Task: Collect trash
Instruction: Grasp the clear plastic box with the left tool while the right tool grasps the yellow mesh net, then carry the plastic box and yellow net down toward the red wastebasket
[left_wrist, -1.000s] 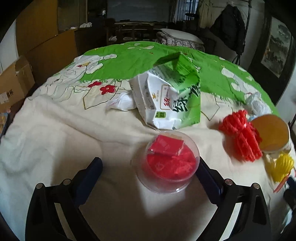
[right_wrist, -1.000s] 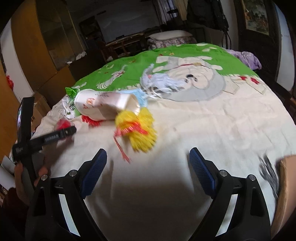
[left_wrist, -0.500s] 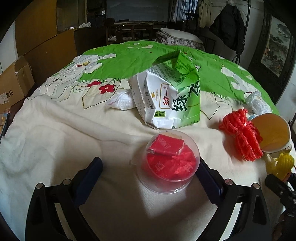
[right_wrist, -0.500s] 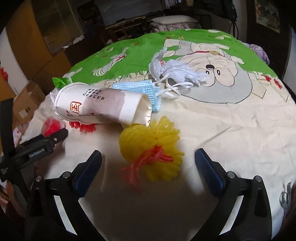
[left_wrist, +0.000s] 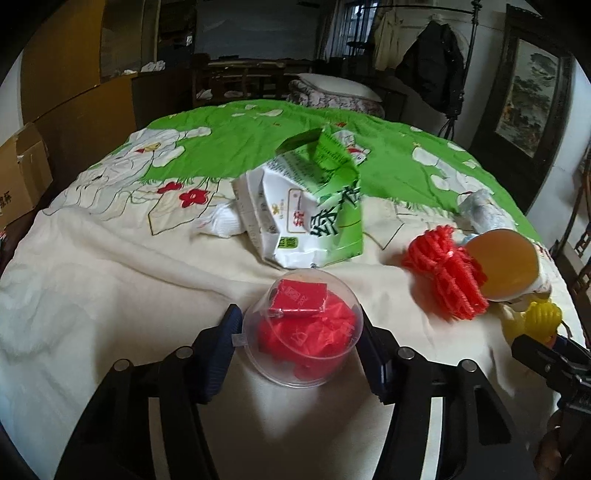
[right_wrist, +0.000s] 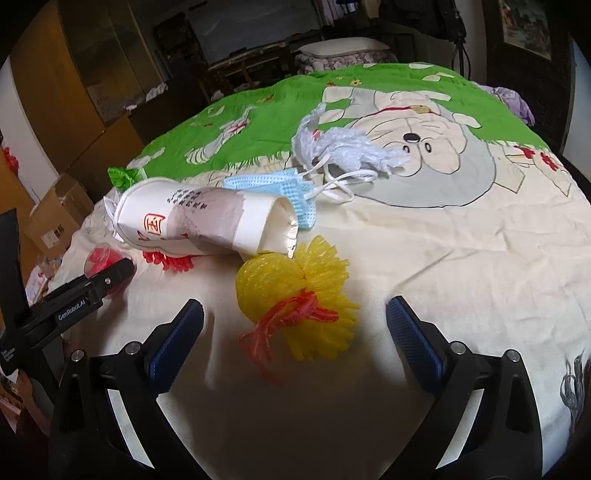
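Observation:
My left gripper (left_wrist: 301, 341) is shut on a clear plastic cup (left_wrist: 306, 328) stuffed with red wrappers, both pads against its sides. Behind the cup lie a green and white snack bag (left_wrist: 306, 218), a white tissue (left_wrist: 221, 223) and a red foam net (left_wrist: 447, 271). My right gripper (right_wrist: 295, 332) is open, and a yellow foam net (right_wrist: 299, 291) with a red tie lies between its fingers. Beyond the net lie a tipped paper cup (right_wrist: 207, 225), a blue face mask (right_wrist: 280, 192) and a crumpled white plastic bag (right_wrist: 343, 147).
Everything lies on a round table under a cream and green cartoon cloth (right_wrist: 461, 240). The left gripper's body (right_wrist: 74, 299) shows at the left of the right wrist view. Cardboard boxes (left_wrist: 22, 173) stand off the table's left. Chairs and furniture stand behind.
My left gripper has closed its fingers onto the clear cup. My right gripper has moved forward, so the yellow net now lies between its open fingers.

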